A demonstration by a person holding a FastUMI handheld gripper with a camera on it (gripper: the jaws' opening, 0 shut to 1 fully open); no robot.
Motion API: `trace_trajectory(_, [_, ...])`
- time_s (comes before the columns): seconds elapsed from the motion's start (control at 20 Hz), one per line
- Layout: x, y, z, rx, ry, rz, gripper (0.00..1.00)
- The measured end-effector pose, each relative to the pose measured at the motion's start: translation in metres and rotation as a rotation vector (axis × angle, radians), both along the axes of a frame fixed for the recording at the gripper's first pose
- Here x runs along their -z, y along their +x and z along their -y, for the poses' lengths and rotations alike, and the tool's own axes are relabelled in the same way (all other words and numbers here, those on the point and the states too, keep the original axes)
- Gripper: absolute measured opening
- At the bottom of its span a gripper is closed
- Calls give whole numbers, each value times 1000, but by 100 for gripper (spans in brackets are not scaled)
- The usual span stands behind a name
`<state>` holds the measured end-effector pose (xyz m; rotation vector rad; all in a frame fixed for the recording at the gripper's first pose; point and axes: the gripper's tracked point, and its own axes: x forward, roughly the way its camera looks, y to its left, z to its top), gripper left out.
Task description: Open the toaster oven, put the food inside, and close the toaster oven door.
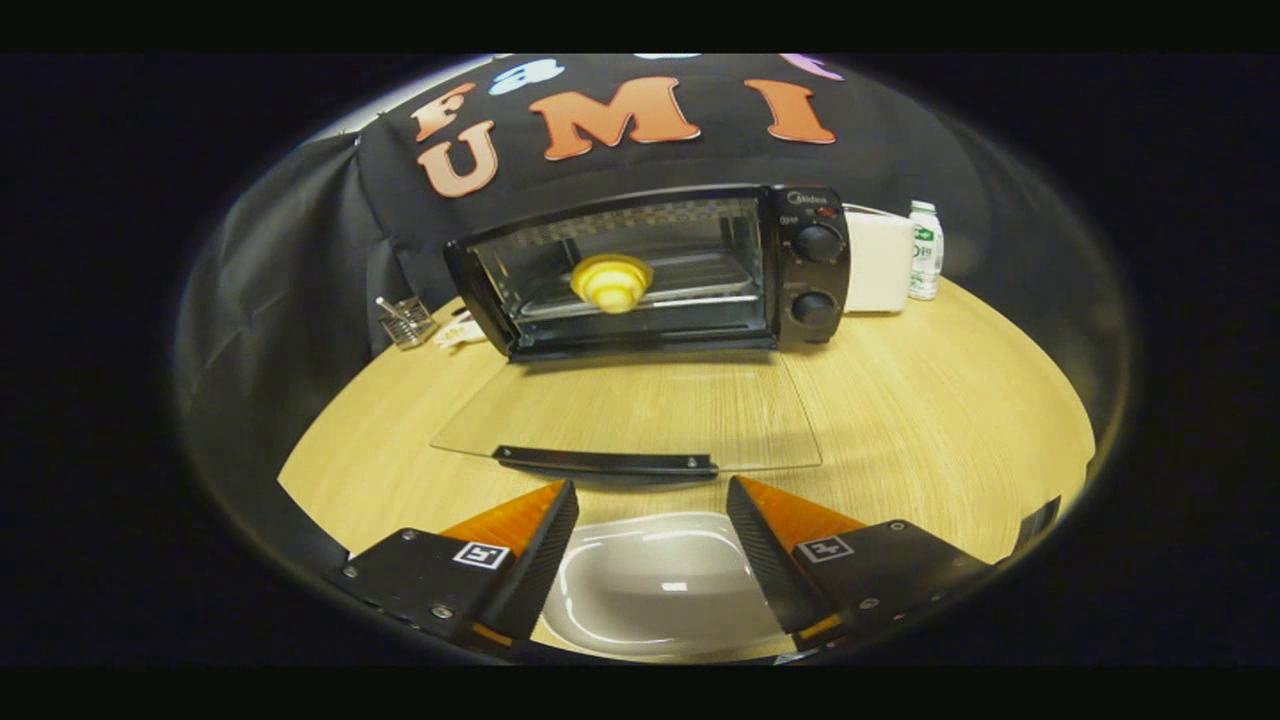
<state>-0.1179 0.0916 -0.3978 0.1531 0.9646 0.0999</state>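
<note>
A small pale brand word on the toaster oven (815, 272), above its right-hand knobs, is too blurred to read. The label print on the far-right bottle (925, 250) is too small. The gripper (652, 484) has its fingers spread apart, each carrying a black-and-white square marker.

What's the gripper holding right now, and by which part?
Nothing. The gripper is open, its fingers spread above an empty white dish without touching it. The yellow food already sits inside the toaster oven.
</note>
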Motion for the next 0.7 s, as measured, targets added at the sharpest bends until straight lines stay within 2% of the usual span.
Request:
trace_trajectory(0.2, [14,8,-10,6,63,-43,88])
trace_trajectory(0.35, [17,9,-15,-33,4,-43,89])
trace_trajectory(0.45, [9,12,-13,-47,-22,-26,89])
trace_trajectory(0.7, [-19,30,-16,-27,47,37,90])
